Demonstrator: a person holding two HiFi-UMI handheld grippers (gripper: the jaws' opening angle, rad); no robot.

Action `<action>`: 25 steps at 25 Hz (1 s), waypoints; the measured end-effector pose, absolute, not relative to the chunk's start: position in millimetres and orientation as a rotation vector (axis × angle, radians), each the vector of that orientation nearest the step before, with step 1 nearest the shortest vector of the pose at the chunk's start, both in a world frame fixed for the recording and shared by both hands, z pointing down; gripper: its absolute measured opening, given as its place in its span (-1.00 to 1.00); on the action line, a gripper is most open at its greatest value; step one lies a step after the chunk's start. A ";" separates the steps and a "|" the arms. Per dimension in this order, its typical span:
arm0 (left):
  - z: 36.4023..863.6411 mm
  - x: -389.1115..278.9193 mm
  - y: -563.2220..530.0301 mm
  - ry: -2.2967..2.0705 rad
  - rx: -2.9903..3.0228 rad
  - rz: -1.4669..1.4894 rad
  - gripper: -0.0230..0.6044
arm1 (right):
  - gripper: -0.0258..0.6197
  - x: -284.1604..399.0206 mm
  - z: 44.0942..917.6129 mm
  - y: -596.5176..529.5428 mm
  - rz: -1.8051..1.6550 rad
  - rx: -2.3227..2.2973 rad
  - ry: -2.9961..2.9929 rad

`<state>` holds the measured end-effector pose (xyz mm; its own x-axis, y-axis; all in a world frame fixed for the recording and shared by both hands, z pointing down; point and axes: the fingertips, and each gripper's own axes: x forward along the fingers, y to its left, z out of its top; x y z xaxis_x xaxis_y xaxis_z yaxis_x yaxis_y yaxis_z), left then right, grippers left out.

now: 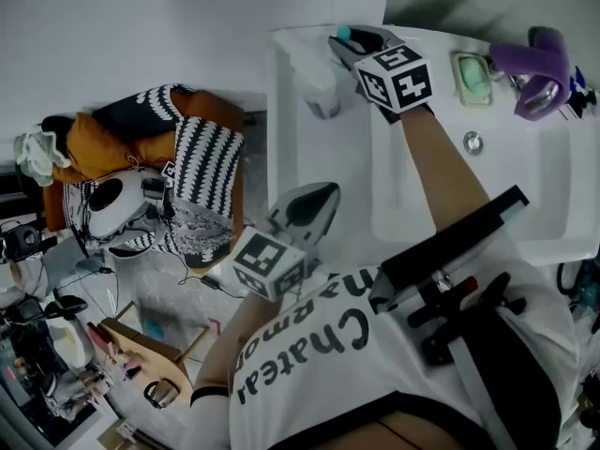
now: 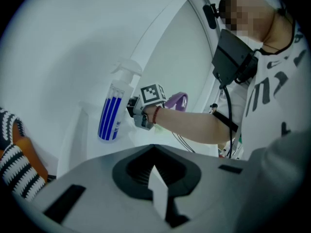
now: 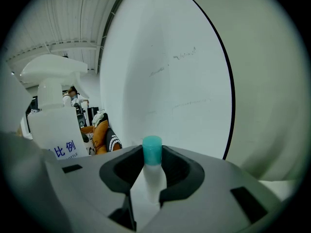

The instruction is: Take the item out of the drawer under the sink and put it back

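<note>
- The small bottle (image 3: 151, 174) is a slim white plastic tube with a round teal cap (image 3: 152, 150). It stands upright between the jaws of the right gripper (image 3: 151, 181), which are clamped on its sides.
- In the head view that gripper sits over the back left corner of the sink (image 1: 562, 186), with the teal cap just showing past its tip.
- Just beside it stands a translucent spray bottle (image 3: 53, 125) with a white trigger head and a blue-striped label.
- The left gripper (image 2: 155, 178) is held apart from these, in front of the sink's left edge. Its jaws are together with nothing between them.
- The sink is a smooth, glossy white bench top with a rectangular basin and a metal drain (image 1: 472, 142).
- On its rear ledge lie a pale green soap dish (image 1: 473, 75) and a purple hair dryer (image 1: 534, 64).
- A round, dark-rimmed mirror (image 3: 165, 72) hangs on the plain wall behind.
- On the floor to the left lie cushions (image 1: 202, 157), orange and black-and-white striped.
</note>
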<state>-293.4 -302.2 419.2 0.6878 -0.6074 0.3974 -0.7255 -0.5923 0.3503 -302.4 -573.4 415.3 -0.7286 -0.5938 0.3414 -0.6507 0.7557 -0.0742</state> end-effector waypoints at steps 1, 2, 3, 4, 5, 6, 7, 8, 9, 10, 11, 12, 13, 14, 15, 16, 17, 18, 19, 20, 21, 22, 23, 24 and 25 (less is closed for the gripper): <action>419.1 -292.9 -302.4 -1.026 2.410 0.322 -0.90 | -0.55 -302.3 415.0 -573.7 0.275 0.968 -2.659; 419.4 -292.4 -302.2 -1.025 2.410 0.323 -0.90 | -0.55 -302.2 414.9 -573.9 0.278 0.969 -2.661; 419.9 -292.2 -301.7 -1.023 2.410 0.325 -0.90 | -0.55 -302.2 415.0 -574.1 0.282 0.969 -2.663; 420.5 -292.3 -301.2 -1.022 2.409 0.327 -0.90 | -0.55 -302.5 415.0 -574.2 0.286 0.968 -2.663; 421.0 -292.7 -301.0 -1.021 2.405 0.325 -0.90 | -0.55 -302.8 415.1 -574.4 0.289 0.966 -2.663; 421.5 -293.4 -301.2 -1.022 2.398 0.319 -0.90 | -0.55 -303.2 415.0 -574.8 0.292 0.964 -2.663; 421.8 -294.4 -301.9 -1.025 2.387 0.308 -0.90 | -0.55 -303.3 414.7 -575.6 0.295 0.964 -2.664; 421.8 -295.5 -303.0 -1.031 2.375 0.296 -0.90 | -0.55 -303.3 414.4 -576.5 0.299 0.965 -2.665; 421.3 -296.5 -304.2 -1.037 2.365 0.284 -0.90 | -0.55 -303.1 414.1 -577.3 0.303 0.965 -2.668; 420.9 -297.3 -304.9 -1.044 2.357 0.275 -0.90 | -0.55 -302.9 414.1 -577.8 0.307 0.964 -2.670; 420.7 -297.9 -305.3 -1.049 2.352 0.271 -0.90 | -0.55 -302.8 414.5 -578.0 0.312 0.962 -2.673; 420.6 -298.3 -305.5 -1.054 2.349 0.268 -0.90 | -0.55 -302.9 415.0 -578.1 0.317 0.958 -2.674; 420.6 -298.5 -305.5 -1.057 2.347 0.268 -0.90 | -0.54 -303.3 415.3 -578.2 0.322 0.951 -2.676; 421.0 -298.4 -305.2 -1.056 2.346 0.271 -0.90 | -0.54 -303.9 415.3 -578.5 0.325 0.944 -2.677; 421.6 -297.8 -304.7 -1.053 2.346 0.275 -0.90 | -0.54 -304.3 415.1 -578.8 0.328 0.938 -2.677; 422.5 -297.1 -303.9 -1.049 2.346 0.282 -0.90 | -0.54 -304.6 415.0 -579.1 0.328 0.933 -2.677; 423.4 -296.6 -302.9 -1.044 2.347 0.288 -0.90 | -0.54 -305.0 414.9 -579.0 0.326 0.928 -2.677; 424.0 -296.4 -302.2 -1.041 2.348 0.292 -0.90 | -0.54 -305.6 415.0 -578.6 0.321 0.923 -2.677; 424.0 -296.7 -301.8 -1.041 2.349 0.292 -0.90 | -0.54 -306.4 415.2 -577.9 0.315 0.916 -2.679; 423.7 -297.2 -301.8 -1.044 2.351 0.291 -0.90 | -0.53 -307.3 415.9 -577.2 0.311 0.907 -2.679; 423.2 -297.7 -302.0 -1.049 2.352 0.290 -0.90 | -0.52 -308.2 417.3 -576.5 0.313 0.897 -2.677; 422.5 -298.2 -302.2 -1.054 2.352 0.288 -0.90 | -0.49 -309.4 419.6 -575.4 0.323 0.886 -2.672; 422.0 -298.6 -302.1 -1.059 2.351 0.286 -0.90 | -0.45 -310.9 422.2 -573.9 0.337 0.873 -2.668; 421.8 -298.6 -301.7 -1.062 2.348 0.285 -0.90 | -0.44 -312.5 424.3 -572.1 0.347 0.864 -2.667; 421.9 -298.3 -300.9 -1.062 2.344 0.284 -0.90 | -0.44 -313.4 425.4 -570.7 0.349 0.863 -2.667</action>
<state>-298.3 -300.9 421.9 0.6660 -0.6301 0.3992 -0.7453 -0.5394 0.3920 -313.4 -570.7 425.4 -0.7682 -0.5238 0.3681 -0.6009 0.7883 -0.1322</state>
